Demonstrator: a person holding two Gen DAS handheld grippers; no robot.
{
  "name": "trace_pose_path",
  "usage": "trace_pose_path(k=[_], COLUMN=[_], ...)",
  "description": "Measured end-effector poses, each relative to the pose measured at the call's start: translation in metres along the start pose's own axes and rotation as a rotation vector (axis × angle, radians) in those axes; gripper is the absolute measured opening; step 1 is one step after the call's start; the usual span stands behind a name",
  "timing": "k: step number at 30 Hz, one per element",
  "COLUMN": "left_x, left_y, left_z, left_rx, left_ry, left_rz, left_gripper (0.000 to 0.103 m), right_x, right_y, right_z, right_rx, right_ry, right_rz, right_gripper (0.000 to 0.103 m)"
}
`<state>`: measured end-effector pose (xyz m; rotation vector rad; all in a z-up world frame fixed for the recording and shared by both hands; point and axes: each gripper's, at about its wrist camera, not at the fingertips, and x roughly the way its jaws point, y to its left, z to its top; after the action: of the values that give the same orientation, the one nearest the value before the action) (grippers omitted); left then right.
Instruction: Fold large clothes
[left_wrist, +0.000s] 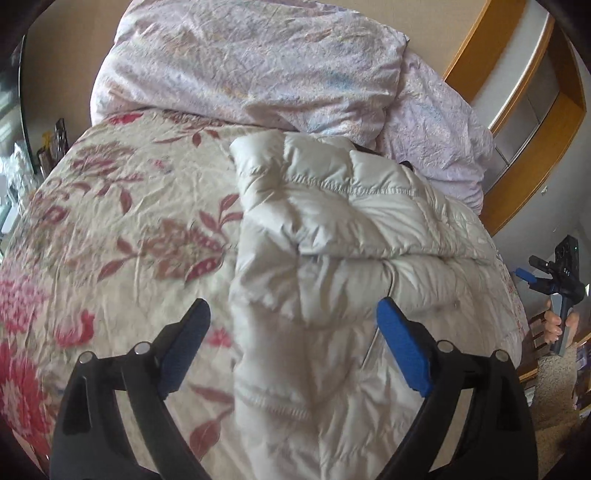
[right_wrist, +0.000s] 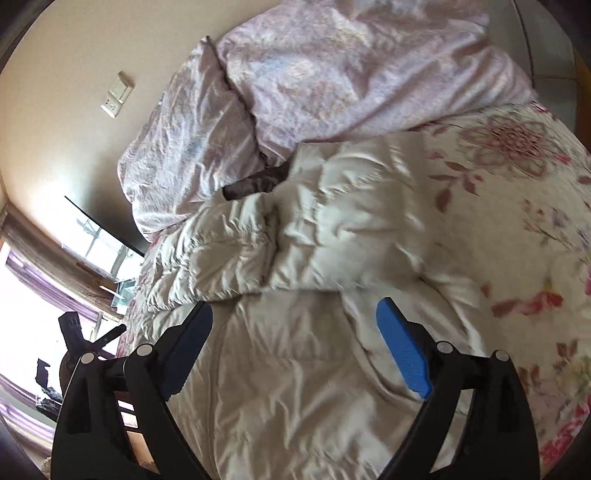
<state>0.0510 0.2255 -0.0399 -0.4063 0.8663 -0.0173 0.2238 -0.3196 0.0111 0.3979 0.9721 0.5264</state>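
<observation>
A white quilted puffer jacket (left_wrist: 332, 236) lies on the floral bedspread (left_wrist: 110, 206), with one part folded across its upper body. My left gripper (left_wrist: 293, 317) is open and empty, hovering above the jacket's lower part. The jacket also shows in the right wrist view (right_wrist: 314, 258), with a sleeve bunched at the left. My right gripper (right_wrist: 295, 321) is open and empty above the jacket. The right gripper also shows far off at the bed's right edge in the left wrist view (left_wrist: 524, 275), held by a hand.
A crumpled pale pink duvet (left_wrist: 258, 62) is piled at the head of the bed, touching the jacket's top. A wooden shelf unit (left_wrist: 517, 96) stands at the right. A window with purple curtains (right_wrist: 33, 295) and a wall socket (right_wrist: 118, 94) are at the left in the right wrist view.
</observation>
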Motion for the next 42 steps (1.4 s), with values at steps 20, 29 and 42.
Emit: trace_pose_path(k=[20, 29, 42], left_x=[0.007, 0.005, -0.005], left_y=[0.022, 0.014, 0.007], left_z=[-0.079, -0.097, -0.118], left_rx=[-0.135, -0.181, -0.151], left_ry=[0.050, 0.017, 0.039], left_rz=[-0.264, -0.385, -0.332], left_gripper=[0.078, 0.076, 0.067], right_x=[-0.030, -0.021, -0.015], right_y=[-0.117, -0.112, -0.097], right_z=[-0.108, -0.109, -0.116], right_rx=[0.243, 0.221, 0.101], right_ry=[0.069, 0.048, 0.080], right_rz=[0.098, 0.207, 0.178], right_gripper=[0.083, 0.082, 0.070])
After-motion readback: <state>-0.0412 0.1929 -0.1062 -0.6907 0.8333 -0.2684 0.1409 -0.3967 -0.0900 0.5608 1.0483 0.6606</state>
